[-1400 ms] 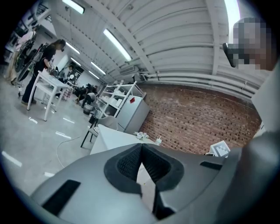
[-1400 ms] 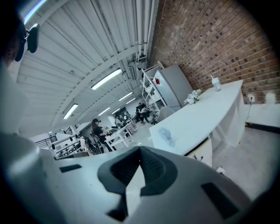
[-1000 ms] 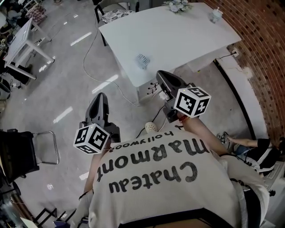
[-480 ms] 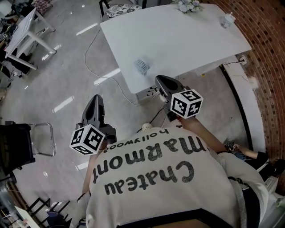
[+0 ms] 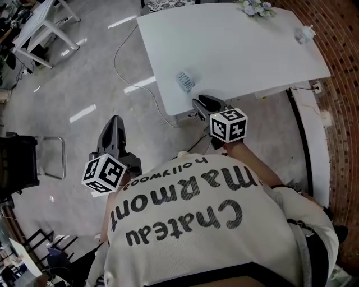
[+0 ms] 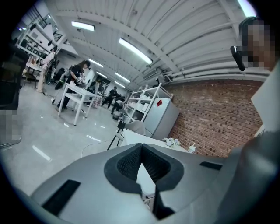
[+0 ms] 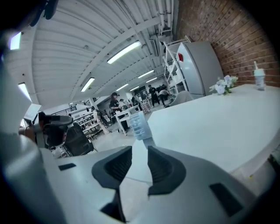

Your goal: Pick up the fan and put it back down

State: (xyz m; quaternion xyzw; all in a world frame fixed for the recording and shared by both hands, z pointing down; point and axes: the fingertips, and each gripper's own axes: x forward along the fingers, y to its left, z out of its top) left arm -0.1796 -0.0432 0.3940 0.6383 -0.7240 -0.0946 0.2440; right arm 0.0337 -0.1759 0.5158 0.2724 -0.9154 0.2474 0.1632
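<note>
A small pale-blue fan (image 5: 185, 81) stands upright near the front left corner of the white table (image 5: 241, 50). My right gripper (image 5: 203, 103) hovers at the table's front edge, just right of the fan and short of it. In the right gripper view the fan (image 7: 140, 124) stands straight ahead beyond the fingertips. This gripper (image 7: 139, 151) has its jaws opening, and nothing is between them. My left gripper (image 5: 114, 128) hangs over the floor, left of the table and away from the fan. In the left gripper view its tips (image 6: 141, 146) meet, with nothing held.
A flower bunch (image 5: 257, 8) and a lidded cup (image 5: 305, 33) sit at the table's far side. A brick wall (image 5: 343, 39) runs along the right. A cable (image 5: 119, 53) trails over the floor to a socket strip (image 5: 188, 114) under the table. A black chair (image 5: 19, 165) stands at left.
My right gripper has sunk to the table's front edge beside the fan, and its jaws have parted. The left gripper has dropped a little.
</note>
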